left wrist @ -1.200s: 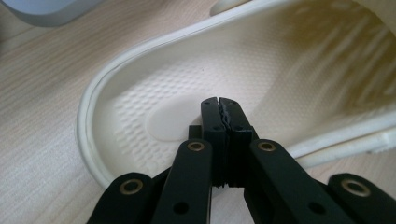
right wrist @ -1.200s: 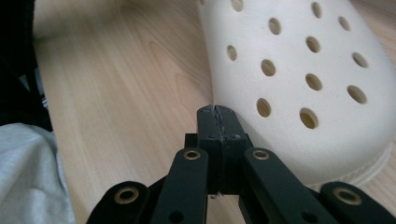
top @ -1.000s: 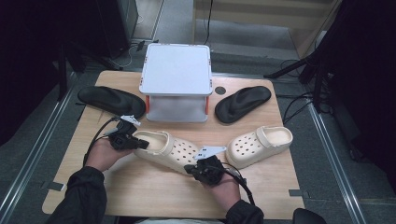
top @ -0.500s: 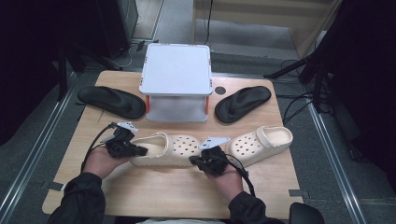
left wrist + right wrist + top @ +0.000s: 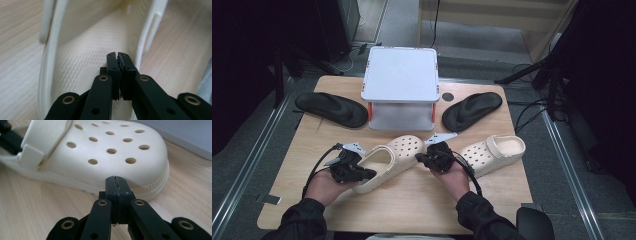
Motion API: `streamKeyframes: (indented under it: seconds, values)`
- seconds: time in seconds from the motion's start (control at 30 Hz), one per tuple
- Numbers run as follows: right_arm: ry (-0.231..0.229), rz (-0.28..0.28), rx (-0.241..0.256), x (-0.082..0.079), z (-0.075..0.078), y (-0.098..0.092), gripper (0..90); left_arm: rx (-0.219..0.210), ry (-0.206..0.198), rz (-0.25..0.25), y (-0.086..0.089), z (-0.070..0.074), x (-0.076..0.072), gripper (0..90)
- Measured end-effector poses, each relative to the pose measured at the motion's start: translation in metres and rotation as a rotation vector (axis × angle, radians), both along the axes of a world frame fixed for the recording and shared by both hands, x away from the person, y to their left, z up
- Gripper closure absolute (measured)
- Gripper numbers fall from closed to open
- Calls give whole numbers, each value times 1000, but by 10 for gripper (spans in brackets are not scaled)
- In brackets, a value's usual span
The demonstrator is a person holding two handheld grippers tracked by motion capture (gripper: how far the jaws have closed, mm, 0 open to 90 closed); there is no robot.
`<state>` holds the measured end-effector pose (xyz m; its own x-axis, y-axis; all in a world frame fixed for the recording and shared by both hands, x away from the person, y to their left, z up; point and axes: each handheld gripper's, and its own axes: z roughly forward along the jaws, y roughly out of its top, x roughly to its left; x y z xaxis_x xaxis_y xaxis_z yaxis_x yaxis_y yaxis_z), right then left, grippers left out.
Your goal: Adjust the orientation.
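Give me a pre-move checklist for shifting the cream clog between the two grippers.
1. Left gripper holding the clog: not ok; jaws shut, over the heel footbed.
2. Right gripper holding the clog: not ok; jaws shut, tips at the toe sole rim; contact cannot tell.
3. Clog flat on the table: cannot tell; it looks tilted in the high view.
4. Second clog out of the way: ok, lying right of the right hand.
5. White box clear of the toe: ok, a gap shows.

Matt, seemingly foam clog [image 5: 100, 152], wood-grain table [image 5: 37, 215]
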<state>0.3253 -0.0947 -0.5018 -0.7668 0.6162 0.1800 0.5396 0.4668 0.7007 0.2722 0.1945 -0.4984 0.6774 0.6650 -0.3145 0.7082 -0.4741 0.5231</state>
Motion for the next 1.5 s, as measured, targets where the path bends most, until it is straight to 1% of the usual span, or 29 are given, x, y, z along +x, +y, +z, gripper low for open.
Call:
streamKeyframes:
  seconds: [0.07,0.1,0.17,0.2,0.23,0.3,0.5,0.53,0.63,0.67,0.7,0.73,0.77,0.8,0.83,0.87,0.9,0.93,0.97,1.03,1.1,1.13,1.17,1.2,1.23,1.3,1.37,1.4,1.5]
  values:
    - [-5,3,-6,4,0,1,900,-5,-2,-18,-8,-1,-5,885]
    - [-5,3,-6,4,0,1,900,-5,-2,-18,-8,-1,-5,885]
    - [-13,7,-17,11,1,5,900,-24,16,-32,-16,-1,-8,882]
    - [-13,7,-17,11,1,5,900,-24,16,-32,-16,-1,-8,880]
    - [-17,15,-18,15,1,7,900,-37,32,-24,-18,-2,-8,879]
    - [-21,27,-24,18,2,9,900,-42,39,-22,-20,-2,-9,880]
    - [-29,36,-24,26,2,16,900,-39,23,-24,-20,1,-8,879]
    - [-32,39,-26,26,2,16,900,-44,19,-14,-18,3,-8,877]
    - [-29,35,8,25,7,13,900,-80,-9,6,-9,15,-10,873]
    - [-29,33,20,24,9,13,900,-80,-9,6,-9,15,-10,874]
    - [-29,33,31,22,11,12,900,-86,-26,16,-5,19,-12,876]
    - [-34,36,41,20,13,12,900,-94,-51,37,4,28,-14,877]
    - [-34,36,41,20,13,12,900,-94,-51,37,4,28,-14,879]
    - [-23,36,55,14,14,14,900,-102,-74,58,14,35,-15,882]
    - [-21,42,58,12,13,14,900,-97,-86,65,19,37,-15,883]
    - [-15,46,57,9,12,15,900,-97,-92,80,24,39,-14,884]
    - [-15,46,57,9,12,15,900,-97,-92,80,24,39,-14,885]
    - [2,54,62,3,10,17,900,-97,-94,111,33,38,-13,887]
    - [16,55,64,-1,9,18,900,-88,-94,122,37,37,-12,887]
    - [20,69,63,-6,7,20,900,-93,-83,150,42,31,-9,888]
    - [31,79,61,-11,5,23,900,-107,-59,168,45,23,-5,887]
    - [35,85,57,-13,4,25,900,-102,-45,181,45,19,-3,887]
    - [38,90,48,-14,3,27,900,-102,-45,181,45,19,-3,888]
    - [38,90,48,-14,3,27,900,-86,-31,191,45,14,-1,888]
    - [40,104,46,-16,1,30,900,-80,-24,191,45,12,0,888]
    - [34,107,32,-17,-1,33,900,-75,-7,177,40,9,2,888]
    - [37,105,32,-16,-2,35,900,-64,-10,162,37,9,2,891]
    - [34,110,32,-15,-3,35,900,-62,-12,166,36,9,1,895]
    - [38,105,44,-12,-4,36,900,-78,0,160,37,10,-1,896]
